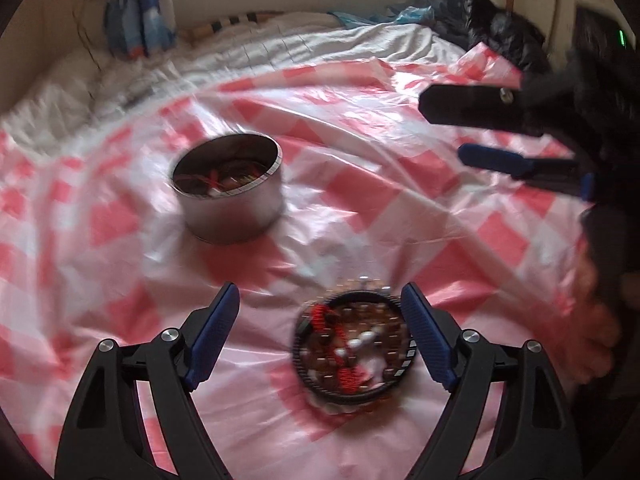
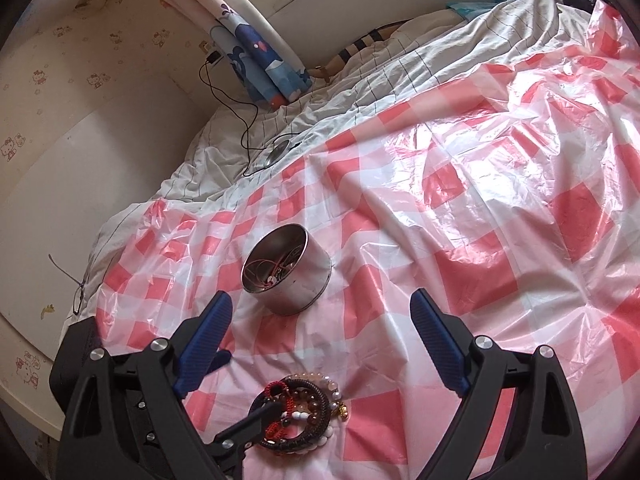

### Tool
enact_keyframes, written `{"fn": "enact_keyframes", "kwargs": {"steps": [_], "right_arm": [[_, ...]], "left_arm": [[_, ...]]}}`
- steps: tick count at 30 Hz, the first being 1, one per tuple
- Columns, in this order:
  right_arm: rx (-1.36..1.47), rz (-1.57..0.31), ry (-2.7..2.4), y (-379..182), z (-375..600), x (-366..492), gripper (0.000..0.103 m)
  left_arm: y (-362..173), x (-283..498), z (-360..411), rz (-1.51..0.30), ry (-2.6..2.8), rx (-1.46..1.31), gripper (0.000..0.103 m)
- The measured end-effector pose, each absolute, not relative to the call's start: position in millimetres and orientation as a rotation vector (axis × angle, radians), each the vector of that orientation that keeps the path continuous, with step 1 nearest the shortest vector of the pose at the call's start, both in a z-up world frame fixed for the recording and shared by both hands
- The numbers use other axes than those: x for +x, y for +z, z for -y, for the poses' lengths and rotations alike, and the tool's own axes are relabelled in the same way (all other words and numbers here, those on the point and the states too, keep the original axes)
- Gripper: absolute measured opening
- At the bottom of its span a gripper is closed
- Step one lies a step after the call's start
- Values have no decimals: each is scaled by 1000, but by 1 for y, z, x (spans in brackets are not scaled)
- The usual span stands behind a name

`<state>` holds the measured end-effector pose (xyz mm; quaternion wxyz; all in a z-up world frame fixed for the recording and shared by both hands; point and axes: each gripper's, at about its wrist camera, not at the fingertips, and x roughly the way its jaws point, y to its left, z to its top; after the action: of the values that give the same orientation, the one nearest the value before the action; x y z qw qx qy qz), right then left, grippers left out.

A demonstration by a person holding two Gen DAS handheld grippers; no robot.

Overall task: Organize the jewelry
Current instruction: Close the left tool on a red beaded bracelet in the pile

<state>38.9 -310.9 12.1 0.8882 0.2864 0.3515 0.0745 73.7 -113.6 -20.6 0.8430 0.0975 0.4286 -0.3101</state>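
A pile of jewelry (image 1: pixel 354 344), made of dark bead bracelets, red cord and white beads, lies on the pink checked plastic sheet (image 1: pixel 440 240). My left gripper (image 1: pixel 320 320) is open around it, with the pile close to the right-hand pad and no pad pressing on it. A round metal tin (image 1: pixel 228 188) with some jewelry inside stands farther back to the left. My right gripper (image 1: pixel 472 128) hangs open at the upper right, holding nothing. In the right wrist view the right gripper (image 2: pixel 322 332) stands open between the tin (image 2: pixel 286 276) and the pile (image 2: pixel 298 412), and the left gripper (image 2: pixel 244 390) reaches in from the lower left.
The sheet covers a bed with a white quilt (image 2: pixel 360 76) behind it. A black cable (image 2: pixel 248 132) and a small round thing lie on the quilt near a blue curtain (image 2: pixel 264 68). Dark clothes (image 1: pixel 500 36) are heaped at the back right. A person's hand (image 1: pixel 592 320) shows at the right.
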Motion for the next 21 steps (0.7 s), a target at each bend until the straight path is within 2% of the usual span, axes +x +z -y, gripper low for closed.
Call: {"fn": "enact_keyframes", "kwargs": {"steps": [2, 6, 9, 12, 15, 17, 20, 21], "right_arm": [[602, -728, 145, 11, 316, 41, 87], [623, -722, 138, 10, 325, 42, 87], [632, -723, 138, 9, 327, 44, 87], [634, -724, 144, 9, 327, 44, 87], [631, -727, 153, 9, 325, 45, 87], [630, -730, 157, 9, 323, 45, 87], [631, -735, 161, 7, 322, 46, 87], [631, -736, 162, 7, 321, 46, 87]], "left_arm": [[-21, 87, 101, -962, -706, 70, 73], [-23, 106, 78, -1012, -744, -96, 73], [-25, 102, 80, -998, -753, -33, 72], [-23, 90, 93, -948, -754, 119, 65], [-26, 74, 108, -895, -747, 279, 49], [-30, 71, 113, -892, -742, 334, 26], [-34, 71, 115, -906, -752, 353, 8], [-34, 71, 114, -904, -771, 348, 5]]}}
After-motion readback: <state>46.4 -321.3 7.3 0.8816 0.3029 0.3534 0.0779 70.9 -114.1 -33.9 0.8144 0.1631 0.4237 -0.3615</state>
